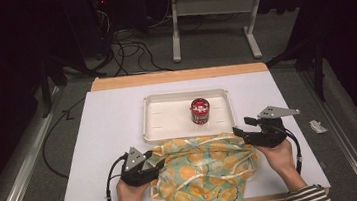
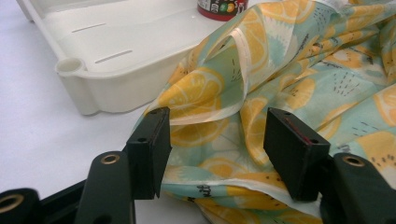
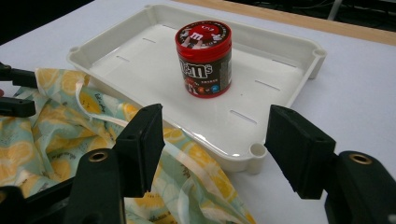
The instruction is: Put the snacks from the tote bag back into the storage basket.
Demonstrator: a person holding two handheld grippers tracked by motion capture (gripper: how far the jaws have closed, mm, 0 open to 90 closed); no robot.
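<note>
Lemon-print fabric bag (image 1: 204,170): desk near edge, crumpled. Left gripper (image 2: 215,149): jaws spread around bag fold. Right gripper (image 3: 215,149): jaws apart, empty. M&M's jar (image 1: 200,111): upright in white tray (image 1: 161,125).

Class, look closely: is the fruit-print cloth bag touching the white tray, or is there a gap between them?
Touching. In the right gripper view the cloth bag lies over the near rim of the white tray; the high view shows the same overlap at the tray's front edge.

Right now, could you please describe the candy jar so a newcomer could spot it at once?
On the white table sits a shallow white tray, just beyond the lemon-print cloth bag. Standing upright in it is the candy jar: small, round, dark-bodied, red-lidded, the tray's one item.
</note>
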